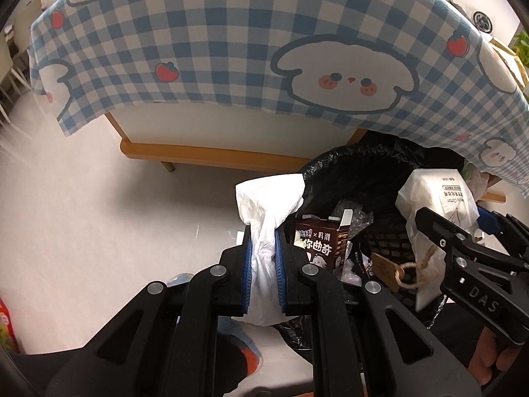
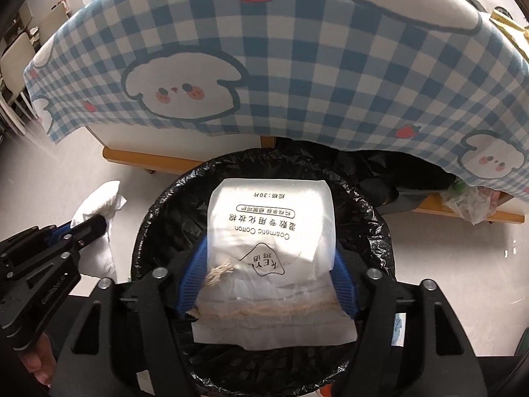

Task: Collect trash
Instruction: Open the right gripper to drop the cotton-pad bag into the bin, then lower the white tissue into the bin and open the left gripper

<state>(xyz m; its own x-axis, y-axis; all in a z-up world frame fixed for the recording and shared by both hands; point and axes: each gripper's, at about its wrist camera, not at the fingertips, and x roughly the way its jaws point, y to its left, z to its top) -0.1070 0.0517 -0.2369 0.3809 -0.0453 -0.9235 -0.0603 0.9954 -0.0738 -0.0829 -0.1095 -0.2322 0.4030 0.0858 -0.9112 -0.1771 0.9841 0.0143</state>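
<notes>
My left claw clenches a crumpled tissue just left of the bin. My right claw brackets a cotton-pad bag over the bin, grip uncertain.

Left gripper clamped on crumpled white tissue, just left of bin rim. Bin lined with black bag, holding brown carton and other scraps. Right gripper at right, over bin, white cotton pack with twine and tag at its fingers. Checked cloth hangs over table behind. White floor at left.
</notes>
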